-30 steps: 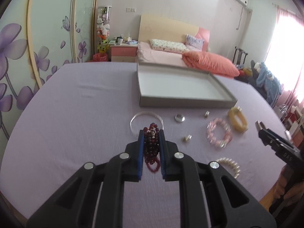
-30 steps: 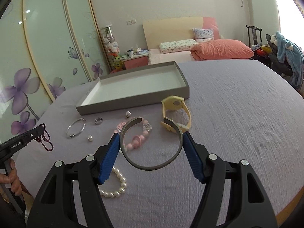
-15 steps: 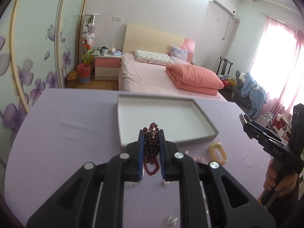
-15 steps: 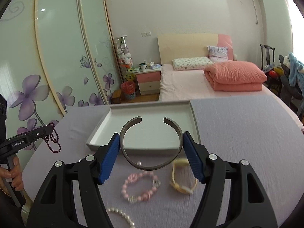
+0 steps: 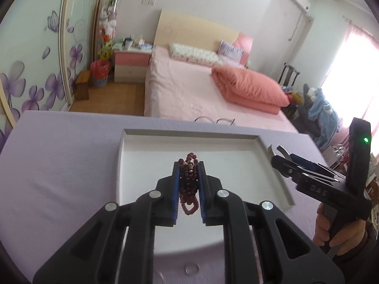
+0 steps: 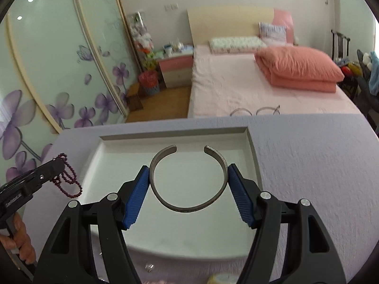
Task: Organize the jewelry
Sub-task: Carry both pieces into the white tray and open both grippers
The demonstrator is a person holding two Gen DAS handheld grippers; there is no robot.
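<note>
My left gripper (image 5: 188,165) is shut on a dark red bead bracelet (image 5: 188,184) and holds it above the grey-rimmed white tray (image 5: 189,134). My right gripper (image 6: 188,172) is shut on an open silver cuff bangle (image 6: 189,207), also above the tray (image 6: 175,134). The right gripper shows at the right of the left wrist view (image 5: 284,159). The left gripper with its hanging beads (image 6: 68,182) shows at the left of the right wrist view. The tray's white floor looks bare.
The tray sits on a purple tablecloth (image 5: 59,165). A small silver ring (image 5: 192,268) lies on the cloth below the tray's near edge. Another small silver piece (image 6: 149,268) and a yellow item (image 6: 219,279) lie near the bottom. A pink bed stands beyond the table.
Both grippers have moved forward from over the loose jewelry to above the tray, each still holding its piece. The loose jewelry has dropped out of view below.
</note>
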